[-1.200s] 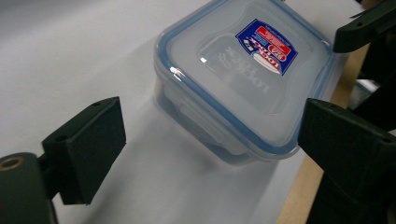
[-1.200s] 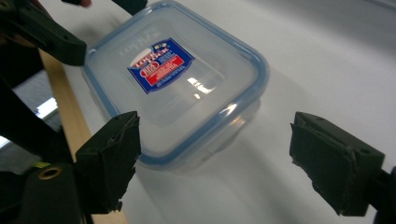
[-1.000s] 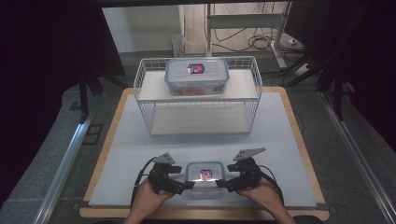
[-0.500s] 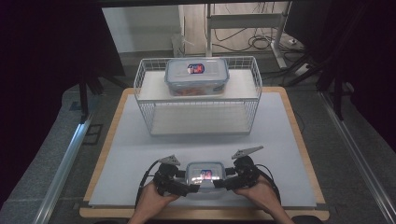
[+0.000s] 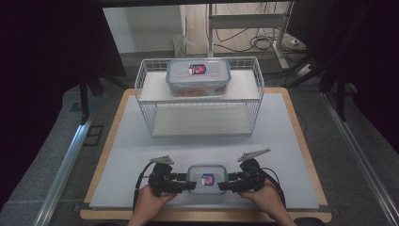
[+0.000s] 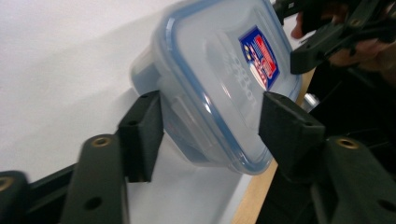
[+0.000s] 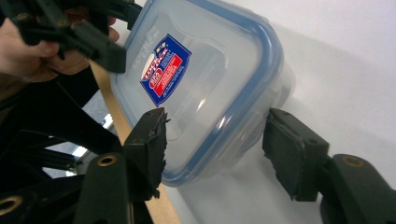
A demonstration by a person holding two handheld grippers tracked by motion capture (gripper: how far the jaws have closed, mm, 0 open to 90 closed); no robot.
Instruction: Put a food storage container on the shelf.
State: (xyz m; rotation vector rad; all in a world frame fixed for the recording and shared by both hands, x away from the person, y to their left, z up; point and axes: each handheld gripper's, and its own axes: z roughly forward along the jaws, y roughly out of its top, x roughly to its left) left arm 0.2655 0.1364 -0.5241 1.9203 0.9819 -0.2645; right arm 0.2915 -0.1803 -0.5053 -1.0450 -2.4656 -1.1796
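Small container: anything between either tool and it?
Nothing visible. The small container sits between the left tool and the right tool, each straddling one end. Both have just been closing, the container end between their jaws; contact with the pads is unclear.

Small clear plastic box [image 5: 206, 178] — blue-rimmed lid shut, red-and-blue label on top — sits flat at the near edge of the white mat [image 5: 141, 155].
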